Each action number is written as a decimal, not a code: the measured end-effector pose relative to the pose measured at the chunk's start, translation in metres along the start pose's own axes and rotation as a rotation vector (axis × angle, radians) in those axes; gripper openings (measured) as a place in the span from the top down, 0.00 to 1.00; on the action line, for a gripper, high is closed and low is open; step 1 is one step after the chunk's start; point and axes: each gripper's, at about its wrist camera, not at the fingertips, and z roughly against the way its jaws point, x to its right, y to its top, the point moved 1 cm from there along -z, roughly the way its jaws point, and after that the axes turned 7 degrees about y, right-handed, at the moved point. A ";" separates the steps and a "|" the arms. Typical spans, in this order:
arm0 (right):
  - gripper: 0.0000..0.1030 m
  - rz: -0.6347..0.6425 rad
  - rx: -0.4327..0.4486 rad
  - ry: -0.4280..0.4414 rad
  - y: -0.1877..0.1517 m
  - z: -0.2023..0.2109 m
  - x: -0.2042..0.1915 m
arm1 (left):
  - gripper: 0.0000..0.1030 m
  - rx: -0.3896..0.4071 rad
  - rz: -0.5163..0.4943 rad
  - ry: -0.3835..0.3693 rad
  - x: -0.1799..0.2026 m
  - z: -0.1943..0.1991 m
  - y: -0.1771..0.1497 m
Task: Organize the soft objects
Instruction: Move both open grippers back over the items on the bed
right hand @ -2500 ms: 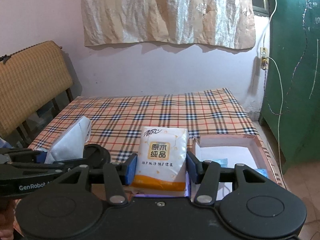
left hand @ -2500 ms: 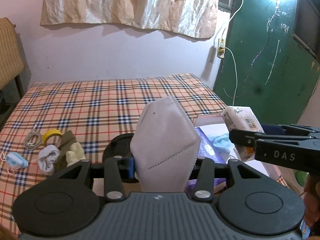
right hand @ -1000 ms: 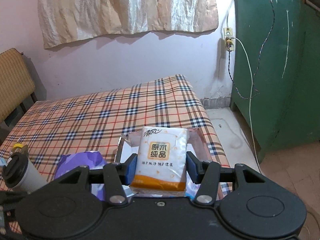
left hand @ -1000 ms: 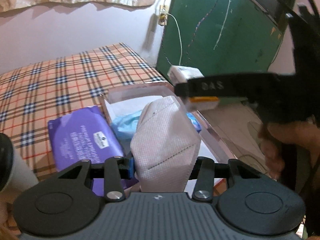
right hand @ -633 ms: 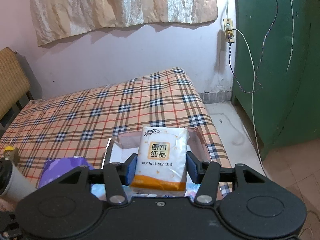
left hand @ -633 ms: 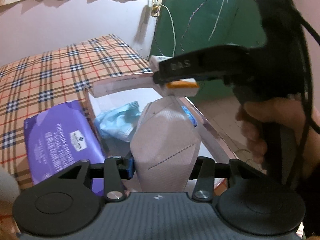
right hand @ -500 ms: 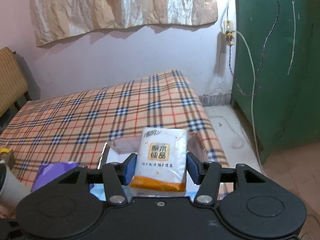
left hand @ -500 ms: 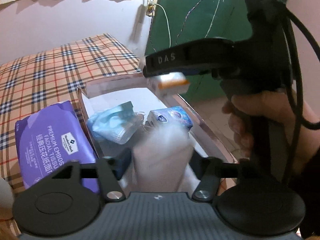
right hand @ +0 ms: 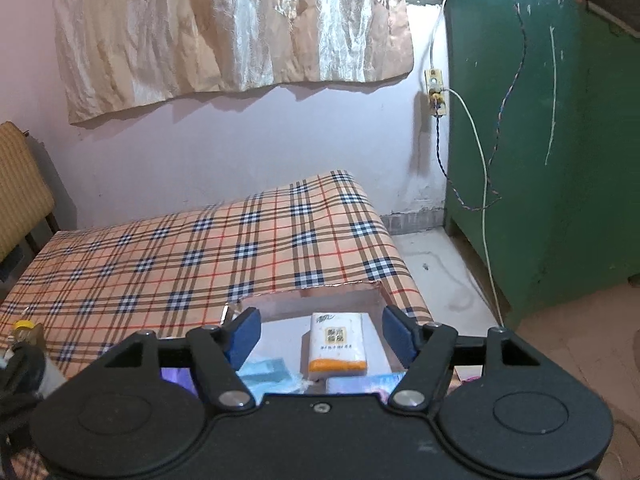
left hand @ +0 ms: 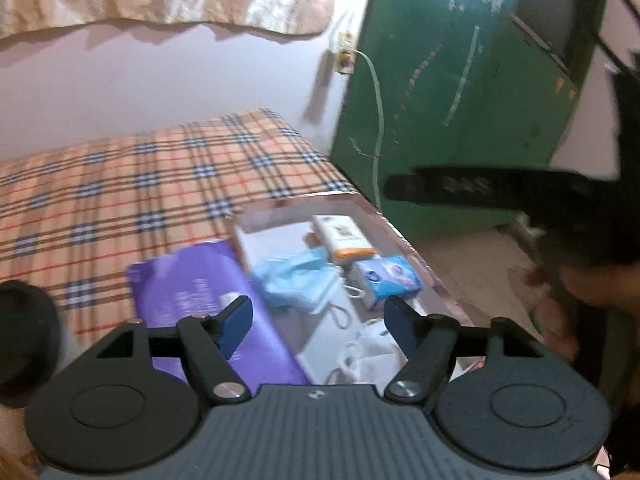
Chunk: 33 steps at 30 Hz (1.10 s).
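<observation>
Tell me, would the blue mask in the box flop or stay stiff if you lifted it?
The blue mask lies crumpled in the box, so it would probably droop. It looks thin, so it is likely very light. Its white loops trail loose and might snag the tissue packs beside it.

You are holding the left gripper angled downward, its jaws opening and its blue pads clear of everything, with nothing between them. You are keeping the right gripper tilted down too, jaws opening, nothing pressed between them. In the left wrist view your right hand is gripping its handle, blurred.
</observation>
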 end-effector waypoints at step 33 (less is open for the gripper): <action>0.23 0.105 -0.063 0.154 -0.048 0.032 -0.166 | 0.27 0.027 0.171 0.244 -0.123 0.093 -0.031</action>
